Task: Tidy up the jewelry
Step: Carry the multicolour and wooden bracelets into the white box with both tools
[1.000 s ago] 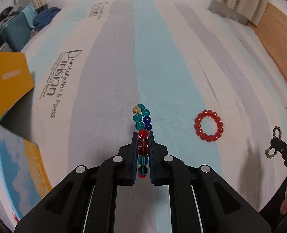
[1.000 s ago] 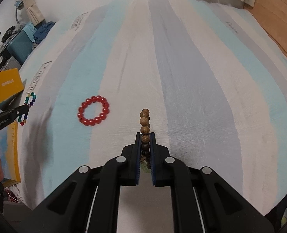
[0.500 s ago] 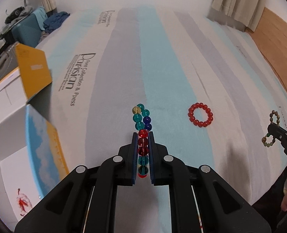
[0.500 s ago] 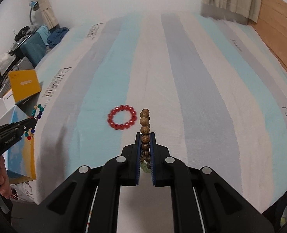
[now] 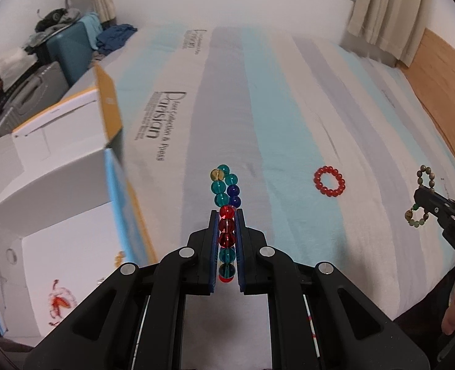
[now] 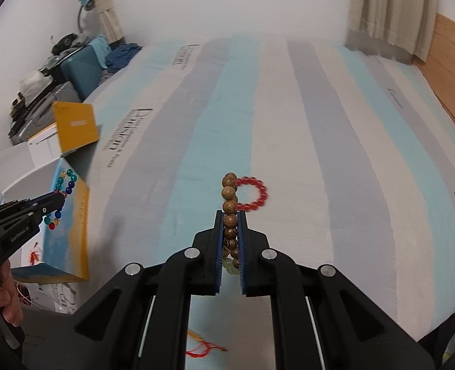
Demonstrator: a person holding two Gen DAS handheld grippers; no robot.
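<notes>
Left gripper (image 5: 226, 215) clamped tight on colored beads (image 5: 225, 191) — up over the bed (image 5: 289, 98), near a box (image 5: 58, 141). Right gripper (image 6: 230, 215) pinching wooden beads (image 6: 229, 199). Red beads (image 5: 329, 181) lying flat between.

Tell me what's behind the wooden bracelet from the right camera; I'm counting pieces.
The red bead bracelet lies on the bed behind the wooden bracelet; its left edge is covered.
</notes>
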